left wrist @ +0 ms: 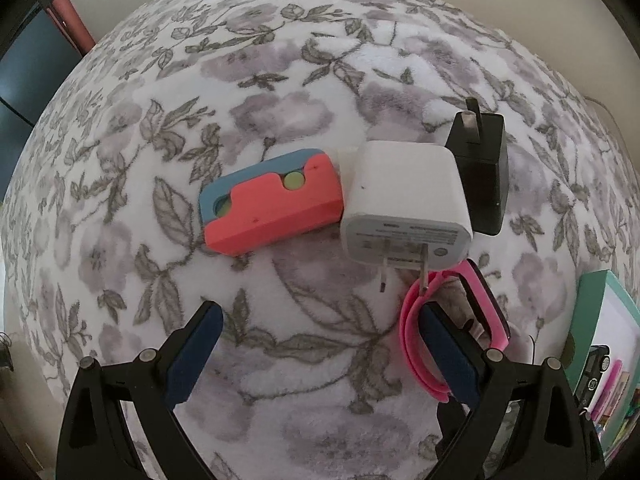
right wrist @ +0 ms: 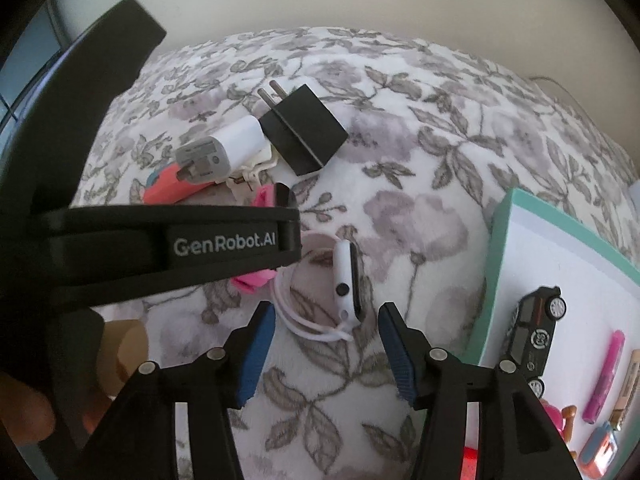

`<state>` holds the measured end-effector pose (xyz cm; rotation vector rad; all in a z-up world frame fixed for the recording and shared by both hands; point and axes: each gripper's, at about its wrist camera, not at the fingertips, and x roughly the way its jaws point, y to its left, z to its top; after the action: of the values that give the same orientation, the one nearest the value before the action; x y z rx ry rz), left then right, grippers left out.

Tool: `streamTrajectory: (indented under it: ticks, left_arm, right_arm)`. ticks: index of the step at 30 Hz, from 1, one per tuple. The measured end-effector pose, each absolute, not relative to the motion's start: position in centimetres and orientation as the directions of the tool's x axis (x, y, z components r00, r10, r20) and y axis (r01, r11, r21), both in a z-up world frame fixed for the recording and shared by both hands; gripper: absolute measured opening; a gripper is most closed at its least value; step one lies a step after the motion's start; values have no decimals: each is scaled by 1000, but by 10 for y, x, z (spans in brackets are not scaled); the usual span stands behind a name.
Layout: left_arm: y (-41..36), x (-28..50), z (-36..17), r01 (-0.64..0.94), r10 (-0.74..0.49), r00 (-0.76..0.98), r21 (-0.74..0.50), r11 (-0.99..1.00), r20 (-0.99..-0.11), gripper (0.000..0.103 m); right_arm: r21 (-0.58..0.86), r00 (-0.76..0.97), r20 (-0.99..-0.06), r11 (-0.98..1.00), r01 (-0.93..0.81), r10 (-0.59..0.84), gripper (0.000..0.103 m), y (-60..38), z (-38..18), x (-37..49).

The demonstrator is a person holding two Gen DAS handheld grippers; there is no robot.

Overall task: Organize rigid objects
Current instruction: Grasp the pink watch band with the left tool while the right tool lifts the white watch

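On the floral blanket lie a red and blue block (left wrist: 272, 204), a white charger (left wrist: 404, 204) and a black charger (left wrist: 480, 168), side by side. My left gripper (left wrist: 320, 352) is open just in front of them. Its right finger (left wrist: 448, 352) is at the loop of a pink watch (left wrist: 480, 312); whether it touches the strap I cannot tell. In the right wrist view a white watch (right wrist: 348, 284) lies on its side just beyond my open right gripper (right wrist: 328, 352), clear of both pads. The left gripper's black body (right wrist: 160, 240) hides most of the pink watch (right wrist: 264, 196).
A teal-rimmed white box (right wrist: 496, 240) stands at the right, holding a black toy car (right wrist: 536, 328), a pink stick (right wrist: 604, 376) and other small items. It also shows at the left wrist view's edge, the box (left wrist: 592, 312). A hand (right wrist: 24, 400) is at the lower left.
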<state>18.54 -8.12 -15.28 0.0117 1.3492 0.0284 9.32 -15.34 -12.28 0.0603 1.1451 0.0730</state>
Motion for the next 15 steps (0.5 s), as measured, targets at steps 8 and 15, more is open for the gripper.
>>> streamTrajectory:
  ticks: [8,15]
  left_arm:
    - [-75,192,-153,2,34,218,35,999,-975,99]
    - [-73,184,-147,21,17,200,22,1000,-980,93]
  right_arm:
    - [27,455,-889,999,-44,44,48,-146,-119,95]
    - [34,447,-894,999,0,31,48,-160,-115,92]
